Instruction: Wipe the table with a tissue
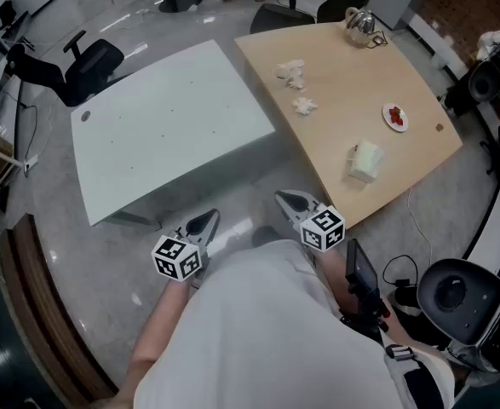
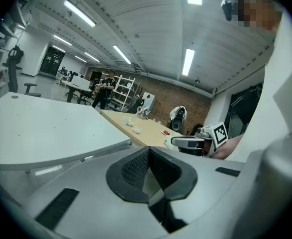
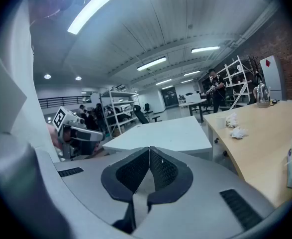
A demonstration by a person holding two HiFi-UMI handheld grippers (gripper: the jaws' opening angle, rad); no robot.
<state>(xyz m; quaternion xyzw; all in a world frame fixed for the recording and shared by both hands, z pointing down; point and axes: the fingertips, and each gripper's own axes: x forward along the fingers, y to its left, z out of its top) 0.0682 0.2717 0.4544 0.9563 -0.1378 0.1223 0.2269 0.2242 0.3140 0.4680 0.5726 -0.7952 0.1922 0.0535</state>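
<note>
Hanging short of the desk [image 1: 360, 79], left hand-held gripper [image 1: 207, 221] and right hand-held gripper [image 1: 285, 199] are closed, empty; crumpled tissue [image 1: 304, 105] near its left edge looks soft, light, pinchable anywhere.

The wooden table [image 1: 420, 92] has a pale, smooth, matt top; the white table [image 1: 164, 135] looks like matt laminate. The floor [image 1: 105, 271] is polished grey and glossy. The tissues [image 1: 304, 106] are crumpled soft paper. The kettle [image 1: 360, 25] seems shiny metal, though small.
</note>
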